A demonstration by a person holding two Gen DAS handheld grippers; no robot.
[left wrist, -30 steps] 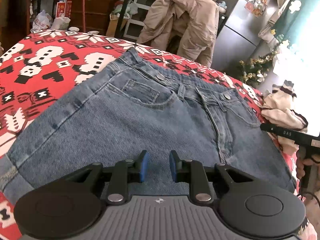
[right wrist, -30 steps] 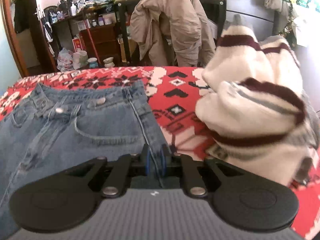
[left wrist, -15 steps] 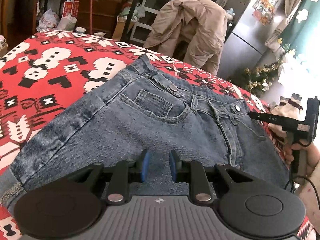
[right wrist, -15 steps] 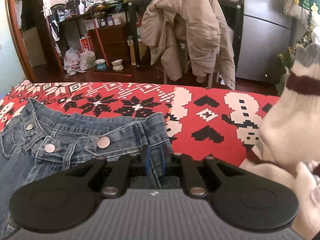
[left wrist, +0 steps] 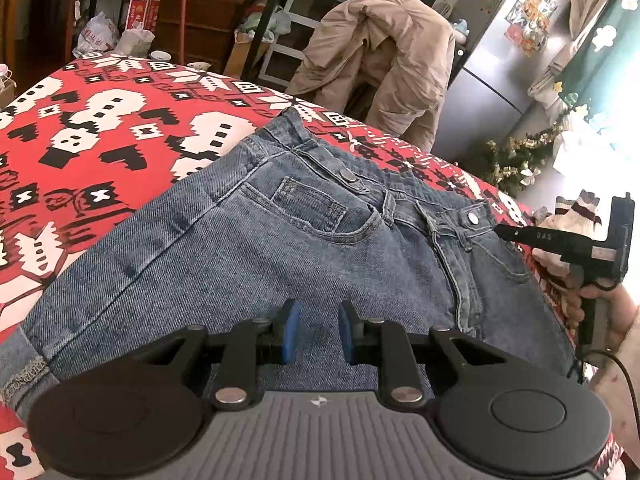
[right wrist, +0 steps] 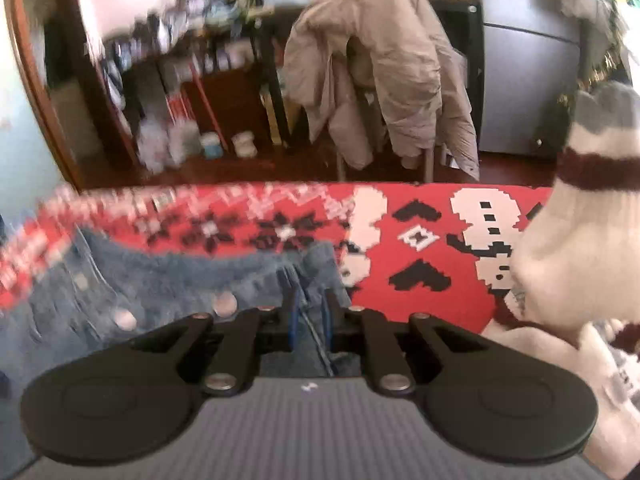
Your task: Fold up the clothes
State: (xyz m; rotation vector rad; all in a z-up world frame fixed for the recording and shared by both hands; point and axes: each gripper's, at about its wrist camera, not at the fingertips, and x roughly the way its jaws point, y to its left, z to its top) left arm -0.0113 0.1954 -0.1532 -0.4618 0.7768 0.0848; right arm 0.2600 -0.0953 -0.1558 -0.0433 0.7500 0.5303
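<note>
Black linkage arms with silver screws, blue pads (left wrist: 289,330), ribbed grey body, black round discs.

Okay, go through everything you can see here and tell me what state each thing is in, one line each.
Jeans: spread flat on the blanket, front up, waist buttons fastened.
Left claw: above the jeans, pads apart, nothing between them.
Right claw: at the waistband corner, denim between its narrow pads.
Striped sweater: crumpled, unfolded.
Red blanket: laid out.
Beige jacket: draped over a chair.
</note>
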